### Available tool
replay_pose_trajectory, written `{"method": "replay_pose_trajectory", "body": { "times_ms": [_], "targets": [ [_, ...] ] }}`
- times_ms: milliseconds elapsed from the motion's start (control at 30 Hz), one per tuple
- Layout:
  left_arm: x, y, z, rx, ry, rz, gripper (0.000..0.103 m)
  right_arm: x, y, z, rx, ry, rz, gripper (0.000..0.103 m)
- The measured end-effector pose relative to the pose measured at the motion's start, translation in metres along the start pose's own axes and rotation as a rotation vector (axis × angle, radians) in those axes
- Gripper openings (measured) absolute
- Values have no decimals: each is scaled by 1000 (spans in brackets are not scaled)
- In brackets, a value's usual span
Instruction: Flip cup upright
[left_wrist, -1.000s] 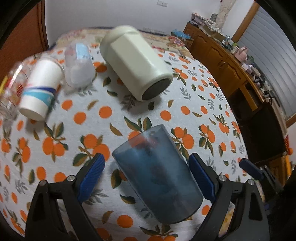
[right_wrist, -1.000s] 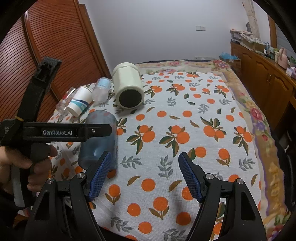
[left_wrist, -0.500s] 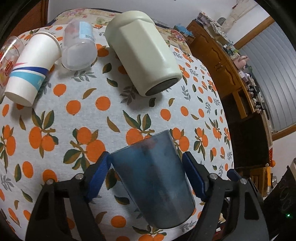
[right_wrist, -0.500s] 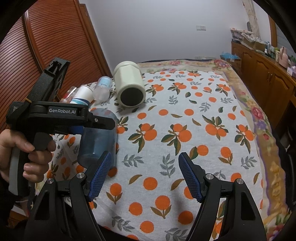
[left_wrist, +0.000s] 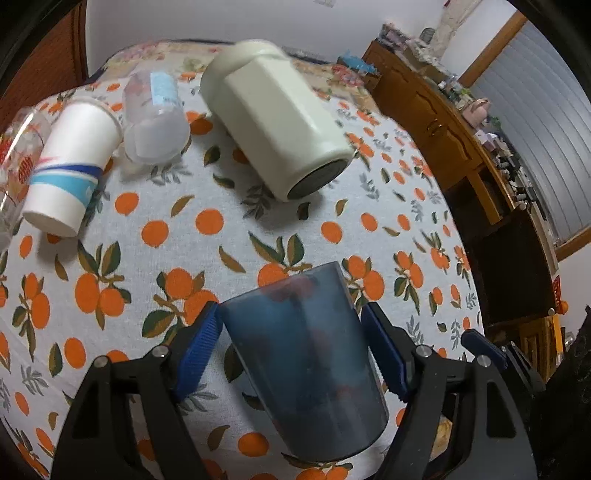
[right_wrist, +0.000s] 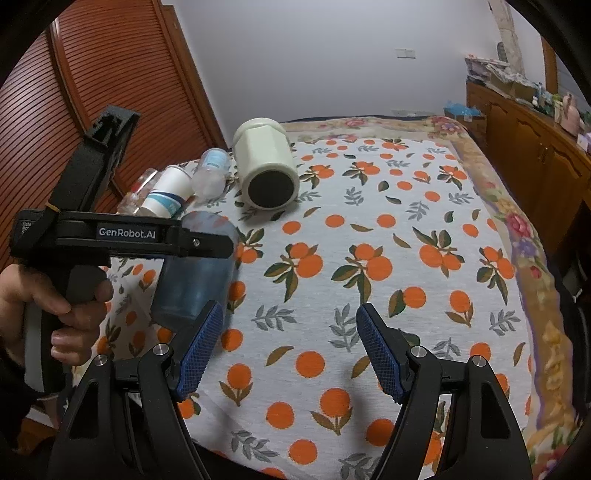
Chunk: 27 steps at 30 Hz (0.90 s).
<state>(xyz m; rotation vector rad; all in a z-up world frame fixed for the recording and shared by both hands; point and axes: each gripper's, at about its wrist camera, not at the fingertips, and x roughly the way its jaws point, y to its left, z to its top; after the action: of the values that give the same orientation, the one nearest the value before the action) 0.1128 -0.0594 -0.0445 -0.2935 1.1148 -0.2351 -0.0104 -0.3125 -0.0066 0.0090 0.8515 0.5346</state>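
Fingers of the left gripper (left_wrist: 291, 347) were closed on the blue cup (left_wrist: 306, 369), tilted above the tablecloth (left_wrist: 166, 229); the right gripper (right_wrist: 290, 350) stood wide open, empty.

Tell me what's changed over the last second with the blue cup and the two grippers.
The left gripper closed its jaws on the blue cup; a second ago they stood apart from it. In the right view the cup seems to have shifted little. The right gripper stayed open and holds nothing. The cream jar, paper cup and clear cups kept their places.
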Motion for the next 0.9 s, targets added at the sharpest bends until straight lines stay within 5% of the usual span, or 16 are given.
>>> {"method": "replay_pose_trajectory", "body": {
  "times_ms": [500,767,900],
  "targets": [
    [-47,-39,-27,335,-325,171,71,-1,-11,-3,36,-3,-6,77],
    [-42,-46,-31,379,-359,185,69,-1,-14,-3,50,-7,-11,77],
    [-39,-47,-26,393,-361,134,69,-3,-15,-2,47,-12,-17,77]
  ]
}}
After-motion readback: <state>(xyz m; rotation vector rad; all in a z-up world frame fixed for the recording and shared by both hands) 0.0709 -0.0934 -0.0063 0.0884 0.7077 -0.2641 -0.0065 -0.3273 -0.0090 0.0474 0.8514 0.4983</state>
